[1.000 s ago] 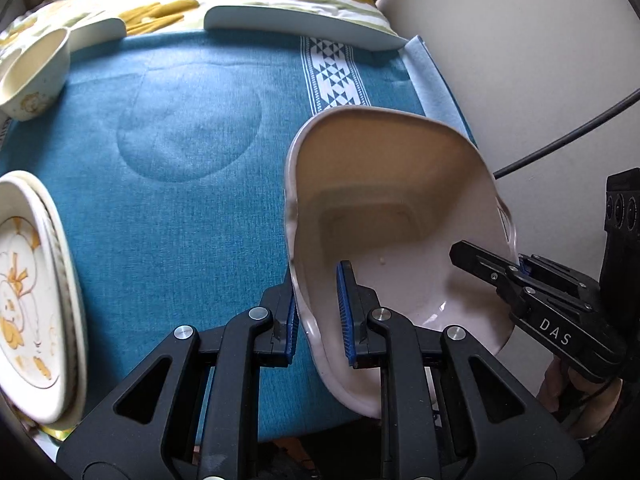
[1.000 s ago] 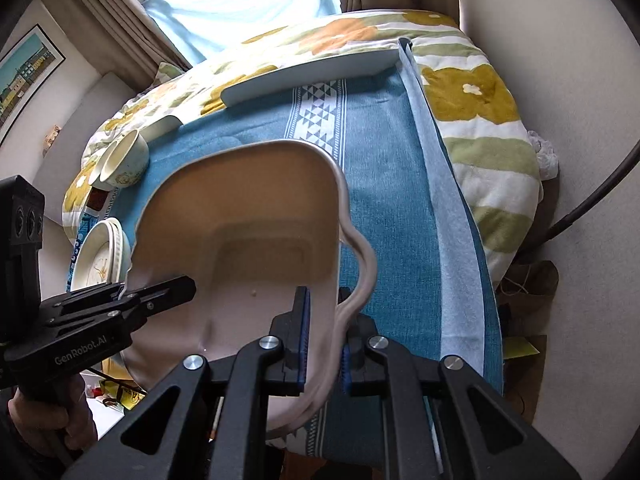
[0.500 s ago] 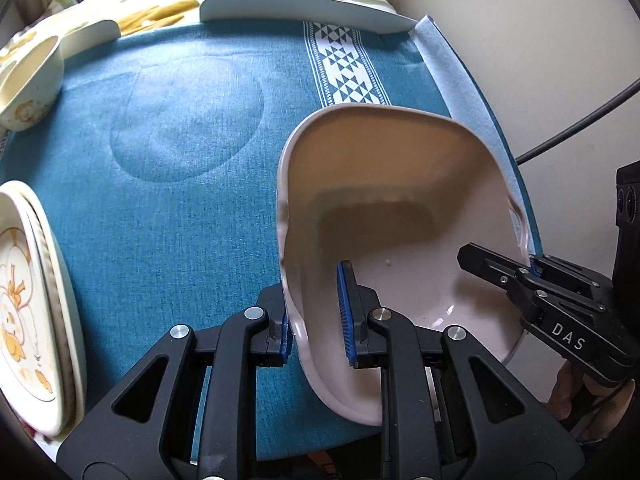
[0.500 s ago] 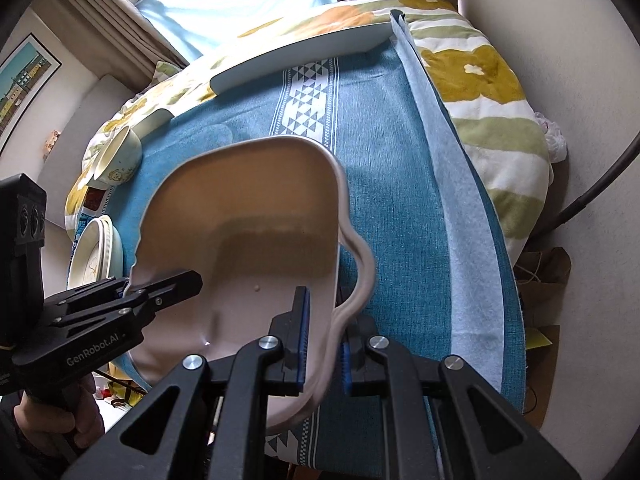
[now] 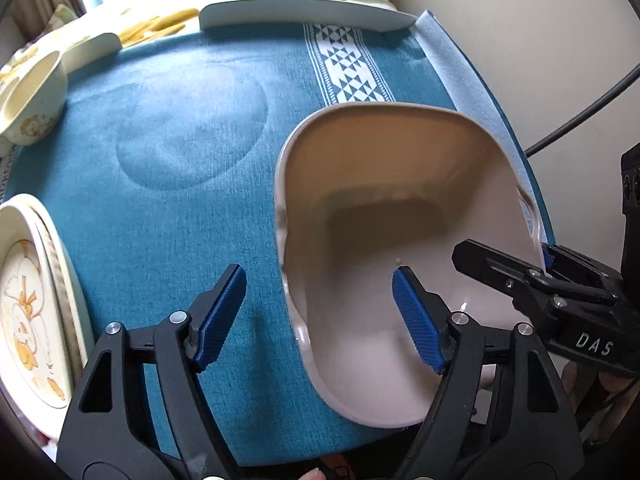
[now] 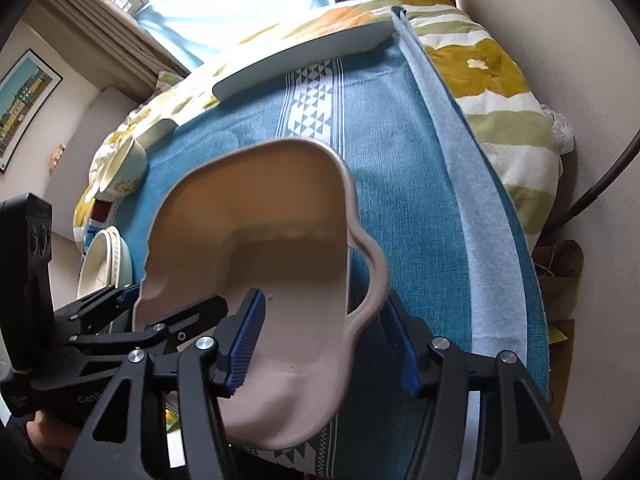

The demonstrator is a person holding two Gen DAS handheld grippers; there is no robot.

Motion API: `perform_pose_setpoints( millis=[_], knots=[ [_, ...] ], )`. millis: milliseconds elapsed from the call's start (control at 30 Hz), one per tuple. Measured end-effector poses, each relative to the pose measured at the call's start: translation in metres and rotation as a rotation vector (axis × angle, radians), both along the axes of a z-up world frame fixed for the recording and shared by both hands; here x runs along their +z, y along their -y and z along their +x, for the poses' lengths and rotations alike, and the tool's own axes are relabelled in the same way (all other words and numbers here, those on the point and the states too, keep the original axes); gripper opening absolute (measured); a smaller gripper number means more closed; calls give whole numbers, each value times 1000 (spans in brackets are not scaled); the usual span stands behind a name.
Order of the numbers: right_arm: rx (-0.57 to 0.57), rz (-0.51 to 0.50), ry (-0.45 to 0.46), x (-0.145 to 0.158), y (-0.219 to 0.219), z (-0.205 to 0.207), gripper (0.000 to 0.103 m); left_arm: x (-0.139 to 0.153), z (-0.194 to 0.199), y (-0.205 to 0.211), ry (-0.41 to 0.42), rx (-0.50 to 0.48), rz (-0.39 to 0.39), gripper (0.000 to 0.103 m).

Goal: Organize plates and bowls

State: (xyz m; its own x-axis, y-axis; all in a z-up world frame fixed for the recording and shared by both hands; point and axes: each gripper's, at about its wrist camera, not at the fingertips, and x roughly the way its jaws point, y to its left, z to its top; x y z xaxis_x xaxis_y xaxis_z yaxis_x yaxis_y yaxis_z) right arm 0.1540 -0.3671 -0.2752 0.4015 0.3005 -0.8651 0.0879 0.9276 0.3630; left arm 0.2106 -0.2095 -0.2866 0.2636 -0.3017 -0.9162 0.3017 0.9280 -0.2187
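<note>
Beige handled dish (image 5: 400,216) sits on the blue tablecloth's (image 5: 172,152) near edge, both grippers spread astride its opposite rims, left gripper (image 5: 320,312) and right gripper (image 6: 324,336) gripping nothing, seemingly letting go. Beyond wait stacked plates (image 5: 28,304) and a small bowl (image 5: 32,100).
</note>
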Motion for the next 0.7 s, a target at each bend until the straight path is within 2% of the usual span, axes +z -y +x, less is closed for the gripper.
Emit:
perform_pose_setpoints(
  millis=[133, 267, 433, 567, 633, 667, 700],
  knots=[
    [-17, 0, 11, 8, 5, 0, 55, 6, -1, -1, 0, -3, 6, 74],
    [1, -49, 54, 34, 3, -4, 55, 27, -10, -11, 25, 6, -4, 74],
    [77, -106, 170, 83, -16, -4, 55, 78, -32, -48, 137, 75, -13, 74],
    [166, -81, 252, 120, -42, 7, 55, 128, -50, -91, 255, 183, -4, 75],
    [208, -46, 289, 137, -60, 18, 59, 150, -52, -115, 314, 244, 5, 90],
    [225, -28, 305, 143, -69, 24, 64, 159, -51, -129, 344, 278, 15, 102],
    [239, -11, 320, 149, -80, 31, 79, 166, -50, -142, 382, 316, 28, 103]
  ],
)
